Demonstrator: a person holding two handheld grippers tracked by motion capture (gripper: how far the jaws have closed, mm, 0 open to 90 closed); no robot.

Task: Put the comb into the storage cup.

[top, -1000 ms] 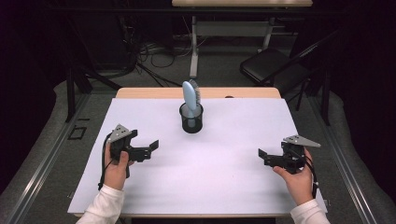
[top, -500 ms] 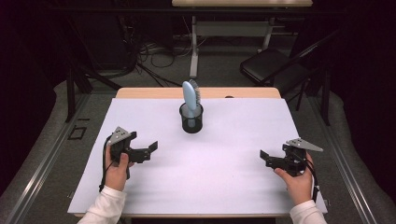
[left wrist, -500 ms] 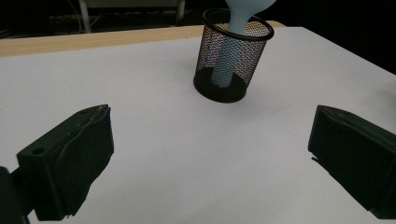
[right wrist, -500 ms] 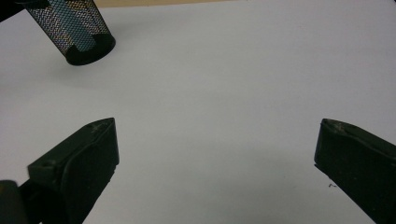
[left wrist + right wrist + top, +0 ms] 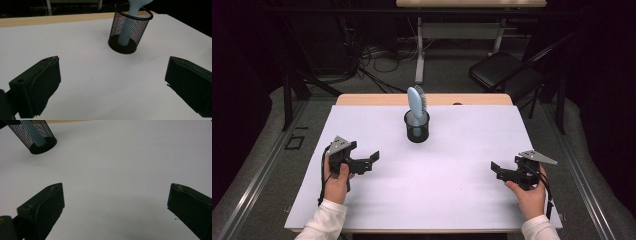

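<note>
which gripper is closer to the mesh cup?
The left gripper: it sits nearer the black mesh cup holding the blue hairbrush; the right gripper is farther off.

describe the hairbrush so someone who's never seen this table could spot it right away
Start at the white table top and look along its far edge, near the middle, for a black mesh cup. The hairbrush stands handle-down inside it, head poking above the rim. It is pale blue, the one coloured thing on the table, well apart from both grippers.

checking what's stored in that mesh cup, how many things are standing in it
1: a light blue hairbrush stands handle-down in the black mesh cup at the far middle of the white table. Nothing else shows through the mesh.
</note>
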